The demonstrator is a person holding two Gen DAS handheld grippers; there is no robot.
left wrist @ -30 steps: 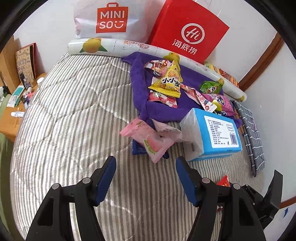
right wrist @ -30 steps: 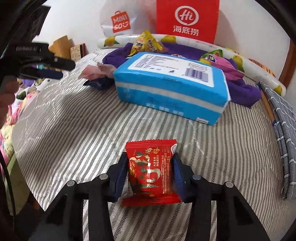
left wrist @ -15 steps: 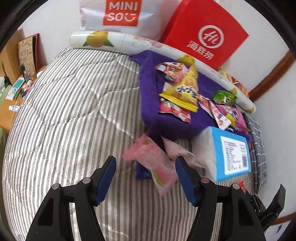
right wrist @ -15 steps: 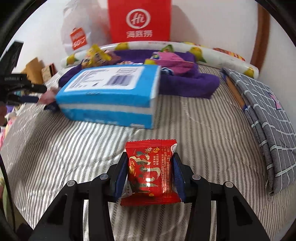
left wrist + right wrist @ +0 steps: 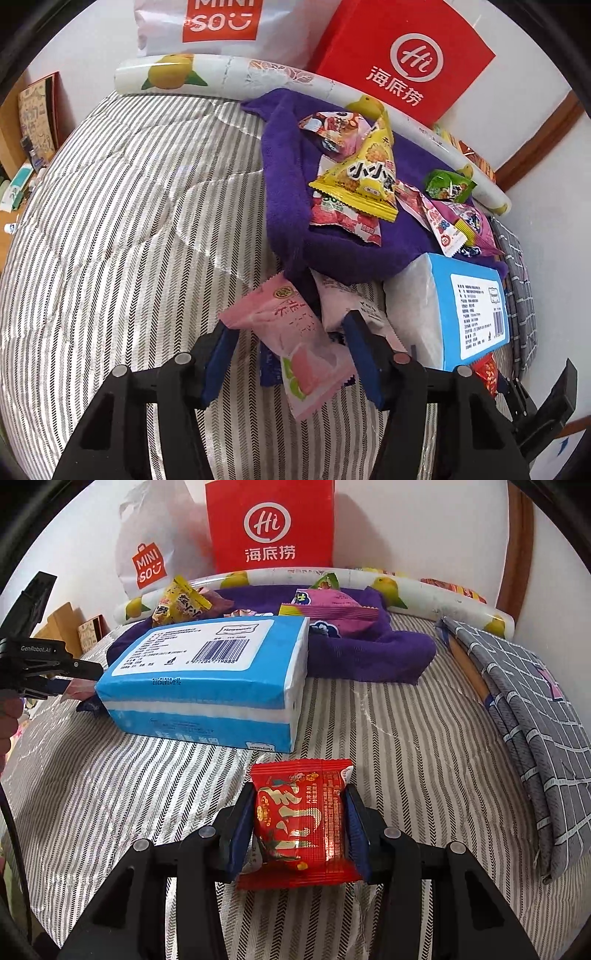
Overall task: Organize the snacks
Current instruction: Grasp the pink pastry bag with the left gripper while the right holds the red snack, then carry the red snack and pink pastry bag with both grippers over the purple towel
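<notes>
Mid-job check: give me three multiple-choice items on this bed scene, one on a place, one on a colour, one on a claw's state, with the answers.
1. Where does the yellow snack lie?
A. on the purple towel
B. on the tissue pack
C. inside the red bag

2. What colour is the snack in the right claw?
A. green
B. red
C. pink

3. What is the left claw doing?
A. hanging over bare bedding
B. holding the tissue pack
C. closing round the pink snack

Answers: 1 A, it rests on the towel's pile. 2 B, the red snack sits clamped there. 3 C, the pink snack lies between its jaws.
</notes>
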